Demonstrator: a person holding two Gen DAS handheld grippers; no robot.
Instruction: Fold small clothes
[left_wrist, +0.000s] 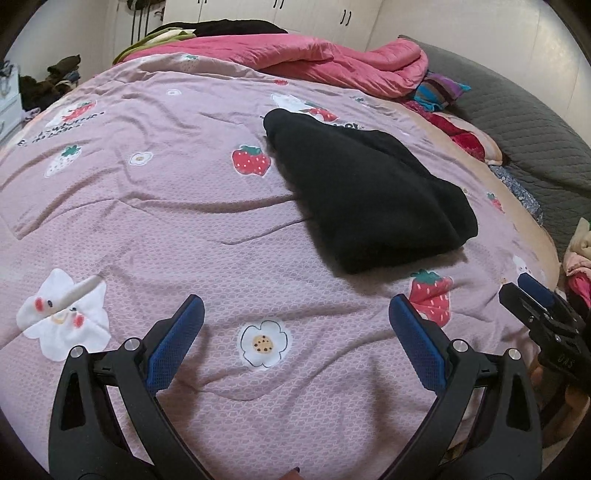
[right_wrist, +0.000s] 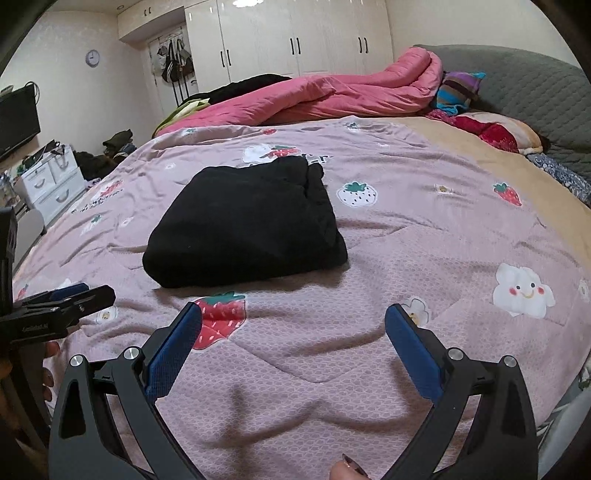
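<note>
A black garment (left_wrist: 365, 192) lies folded in a thick bundle on the pink strawberry-print bedspread (left_wrist: 184, 221). It also shows in the right wrist view (right_wrist: 243, 225), ahead and a little left. My left gripper (left_wrist: 295, 306) is open and empty, held over the bedspread short of the garment. My right gripper (right_wrist: 293, 314) is open and empty, also short of the garment. The right gripper shows at the right edge of the left wrist view (left_wrist: 532, 295). The left gripper shows at the left edge of the right wrist view (right_wrist: 81, 295).
A rumpled pink duvet (right_wrist: 332, 96) lies along the far side of the bed. Pillows (right_wrist: 480, 125) and a grey headboard (right_wrist: 524, 92) are at the right. White wardrobes (right_wrist: 295, 40) stand behind. Drawers (right_wrist: 51, 184) and clothes piles sit on the floor at left.
</note>
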